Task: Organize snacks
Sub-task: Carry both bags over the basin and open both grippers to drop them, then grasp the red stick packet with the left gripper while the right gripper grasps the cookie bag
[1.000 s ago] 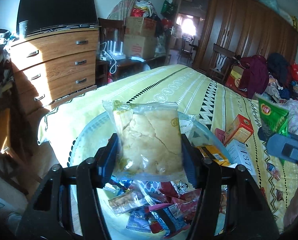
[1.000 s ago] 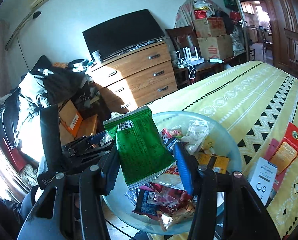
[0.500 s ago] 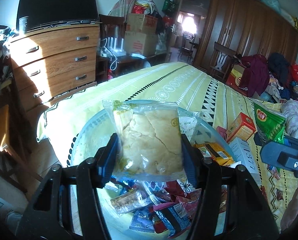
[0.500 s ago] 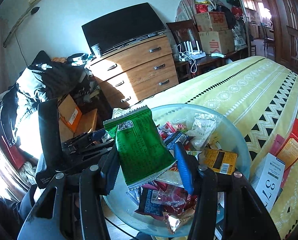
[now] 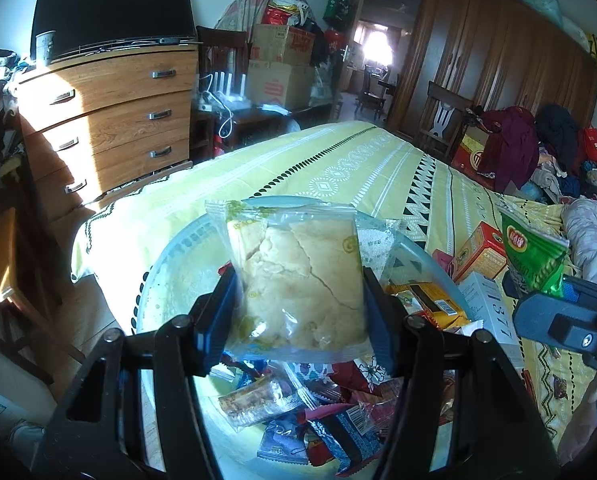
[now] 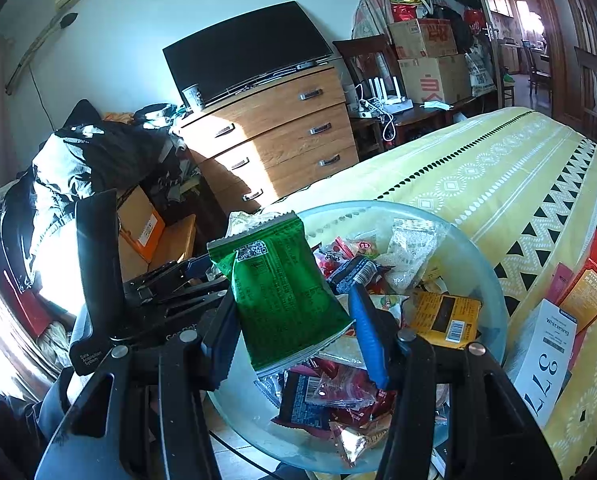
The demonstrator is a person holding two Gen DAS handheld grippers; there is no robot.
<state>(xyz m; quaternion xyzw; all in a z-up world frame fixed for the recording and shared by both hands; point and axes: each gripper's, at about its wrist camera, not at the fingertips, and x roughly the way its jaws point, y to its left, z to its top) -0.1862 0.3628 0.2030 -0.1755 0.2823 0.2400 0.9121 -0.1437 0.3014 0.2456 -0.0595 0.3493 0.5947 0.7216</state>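
Two views; in the left wrist view, the left gripper [image 5: 298, 312] has its fingers clamped on a clear pastry packet [image 5: 298, 280], upright above the glass bowl [image 5: 166, 272] of snacks on the bed [image 5: 358, 168]; in the right wrist view, the right gripper [image 6: 294, 328] pinches a green snack packet [image 6: 282, 296] over that bowl [image 6: 486, 264].

A wooden chest of drawers [image 5: 110, 120] stands by the wall, sunlit, with a dark flat screen [image 5: 112, 8] and a paper cup [image 5: 44, 42] on top. Cardboard boxes [image 5: 282, 60] are stacked beside it, and a tall brown wardrobe [image 5: 498, 64] lines the far wall, with clothes [image 5: 538, 148] piled near it.
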